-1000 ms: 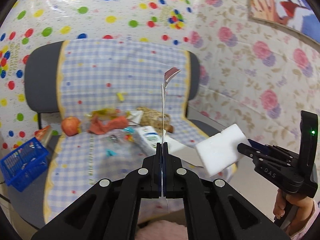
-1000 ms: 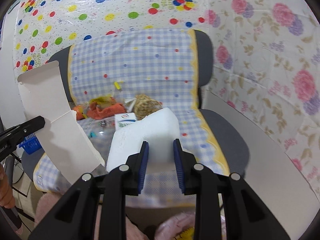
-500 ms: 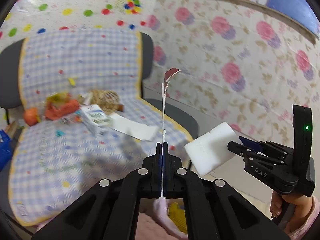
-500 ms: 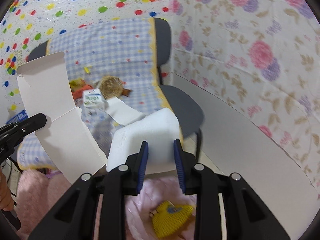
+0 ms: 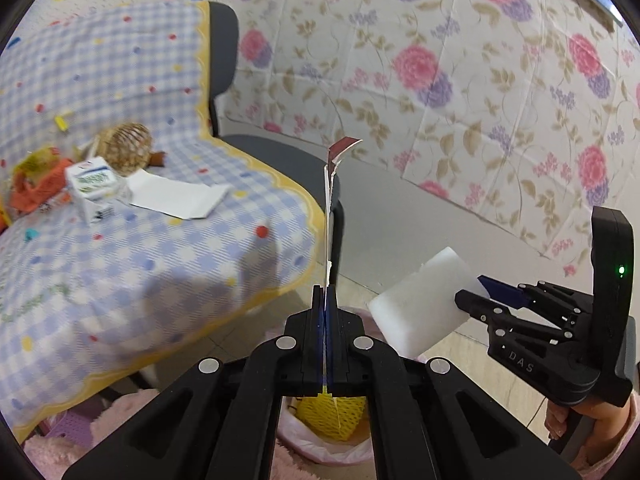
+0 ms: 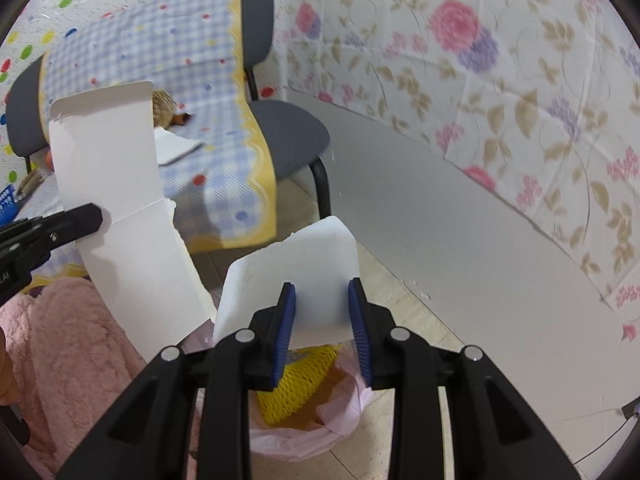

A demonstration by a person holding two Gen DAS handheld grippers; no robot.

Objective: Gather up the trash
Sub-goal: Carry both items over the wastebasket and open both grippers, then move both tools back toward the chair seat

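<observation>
- Against the view a second ago, both wrist views have swung off the chair seat and down; a pink-lined bin (image 6: 304, 436) has come into the lower middle of each frame, which was not in view then. The chair (image 5: 132, 240) has slid to the left of the frames.
- The left claw (image 5: 327, 300) has its jaws pressed together on a thin sheet of white cardboard (image 6: 120, 208); in the left wrist view the sheet shows edge-on, rising up the middle of the frame, and in the right wrist view it stands broad at left.
- The right claw (image 6: 322, 304) is clamped on a white foam block (image 6: 296, 276), blue pads against its two sides, as it was a second ago. The block hangs just above the bin mouth.
- My reading: both pieces have been carried over to the bin, so letting go looks like the step in hand, the foam first.
- A yellow mesh sleeve (image 6: 296, 376) lies in the bin already.
- More trash waits on the checked seat cover at upper left of the left wrist view: a small carton (image 5: 94, 190), a flat white paper (image 5: 176, 200), a brown netted lump (image 5: 124, 148), an orange scrap (image 5: 36, 188).
- In the way: the tall cardboard sits close beside the foam and is wider than the bin mouth looks, so it may catch on the rim or tip out. A pink fluffy garment (image 6: 52, 352) crowds the lower left.
</observation>
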